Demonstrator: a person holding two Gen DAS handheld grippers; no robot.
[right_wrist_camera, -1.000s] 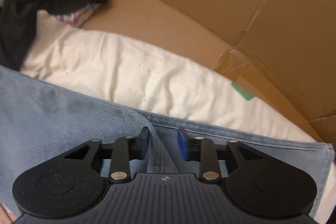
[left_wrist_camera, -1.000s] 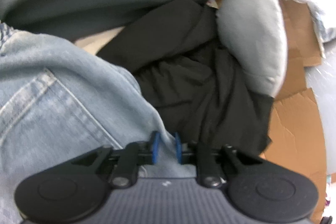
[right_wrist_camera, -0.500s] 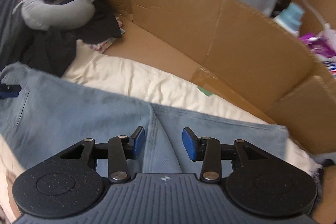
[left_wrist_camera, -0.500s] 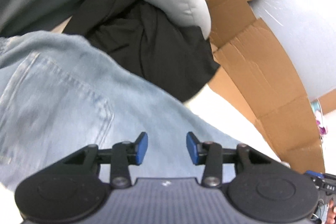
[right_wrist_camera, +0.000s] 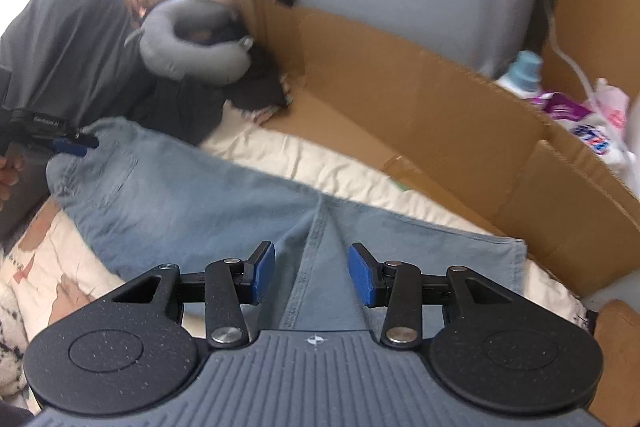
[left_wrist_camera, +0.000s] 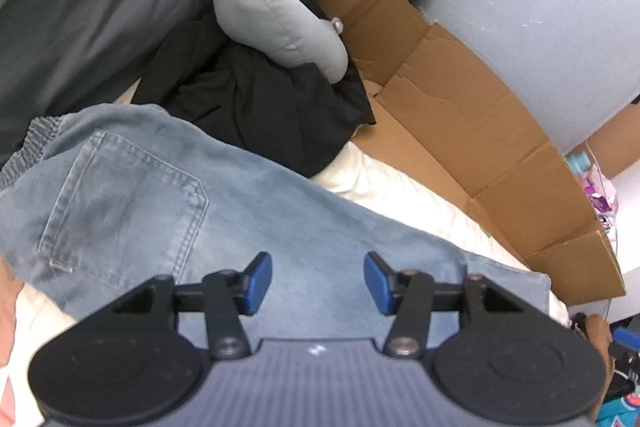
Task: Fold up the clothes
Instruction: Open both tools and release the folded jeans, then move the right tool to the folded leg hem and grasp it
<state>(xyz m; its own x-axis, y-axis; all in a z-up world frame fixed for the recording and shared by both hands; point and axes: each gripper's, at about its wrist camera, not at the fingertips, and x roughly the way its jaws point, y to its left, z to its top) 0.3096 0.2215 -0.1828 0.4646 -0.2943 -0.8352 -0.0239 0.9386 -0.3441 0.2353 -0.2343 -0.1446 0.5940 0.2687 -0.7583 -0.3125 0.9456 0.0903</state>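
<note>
— Looked like a bed [right_wrist_camera: 340, 171], covered in a cream sheet.
— Carried pale blue jeans [left_wrist_camera: 248, 211] spread flat across it, a black garment [left_wrist_camera: 256, 107] heaped beyond, a grey neck pillow [left_wrist_camera: 272, 15] atop that, brown cardboard [right_wrist_camera: 440, 115] along the far edge.

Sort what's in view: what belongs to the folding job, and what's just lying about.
For the job: jeans, left claw open, right claw open.

Lying about: neck pillow, black garment, cardboard, detergent bottle.
</note>
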